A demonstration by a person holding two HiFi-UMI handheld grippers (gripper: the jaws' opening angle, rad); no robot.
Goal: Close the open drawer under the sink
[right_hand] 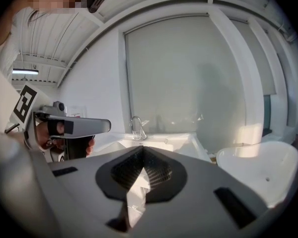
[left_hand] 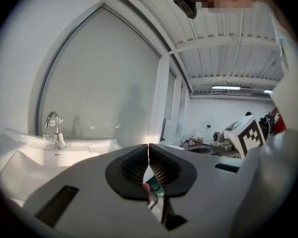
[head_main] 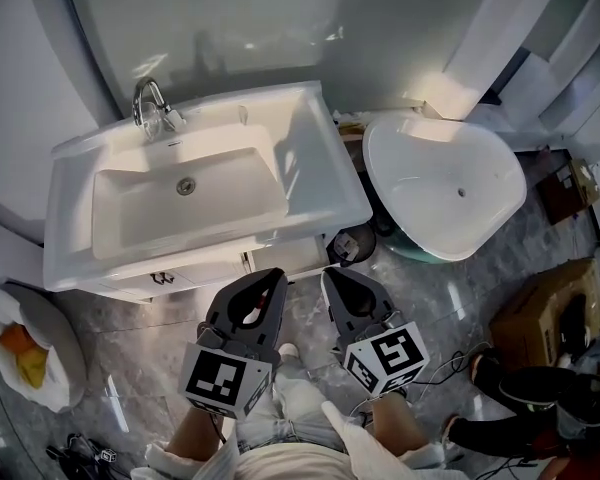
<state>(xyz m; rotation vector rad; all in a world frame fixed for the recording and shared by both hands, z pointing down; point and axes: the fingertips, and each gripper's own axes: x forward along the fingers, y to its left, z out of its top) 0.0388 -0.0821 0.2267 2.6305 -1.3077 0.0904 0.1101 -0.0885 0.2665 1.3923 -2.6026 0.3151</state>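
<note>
The white sink (head_main: pixel 310 178) with a chrome tap (head_main: pixel 150 103) stands on a white cabinet. Below its front rim a strip of white drawer front (head_main: pixel 210 271) with a small dark handle (head_main: pixel 162 278) sticks out a little. I cannot tell how far the drawer is open. My left gripper (head_main: pixel 273 274) is shut and empty, its tips just in front of that strip. My right gripper (head_main: pixel 330 274) is shut and empty beside it, near the cabinet's right corner. In the left gripper view the left gripper (left_hand: pixel 148 148) has its pads meeting. In the right gripper view the right gripper (right_hand: pixel 143 150) points toward the tap (right_hand: pixel 136 127).
A white freestanding tub (head_main: pixel 450 183) stands right of the sink, with a round dark object (head_main: pixel 355 245) on the floor between them. A cardboard box (head_main: pixel 545 323) lies at the right and a white bag (head_main: pixel 25 353) with something orange at the left. My legs are below the grippers.
</note>
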